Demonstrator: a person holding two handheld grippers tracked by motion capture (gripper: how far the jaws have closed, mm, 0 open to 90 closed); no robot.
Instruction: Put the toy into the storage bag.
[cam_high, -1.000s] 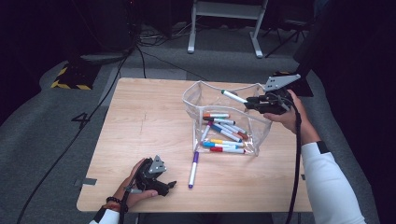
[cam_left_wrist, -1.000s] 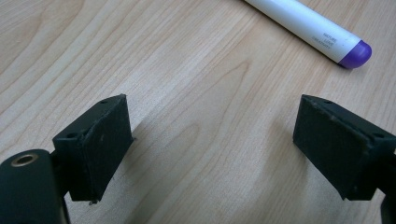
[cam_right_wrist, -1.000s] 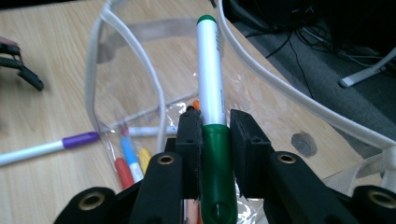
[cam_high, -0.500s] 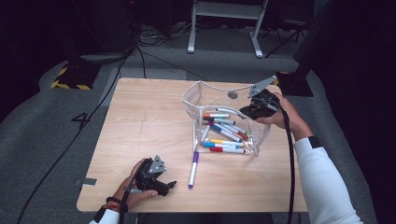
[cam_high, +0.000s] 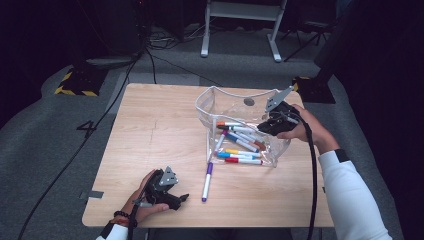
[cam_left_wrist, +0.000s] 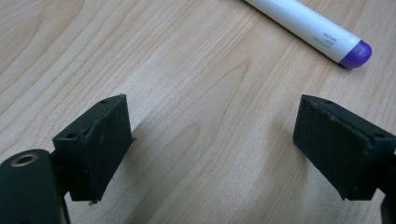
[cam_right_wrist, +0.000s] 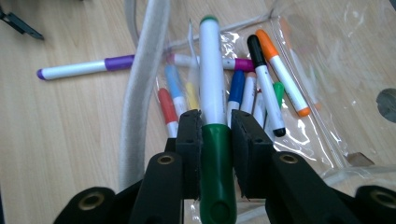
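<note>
Green marker (cam_right_wrist: 212, 93), clamped by its cap in the right gripper (cam_high: 272, 125) over the clear pouch (cam_high: 235, 100) at the table's far right, could snag the pouch rim and fall outside, while the left gripper (cam_high: 172, 196) rests open and empty.
</note>
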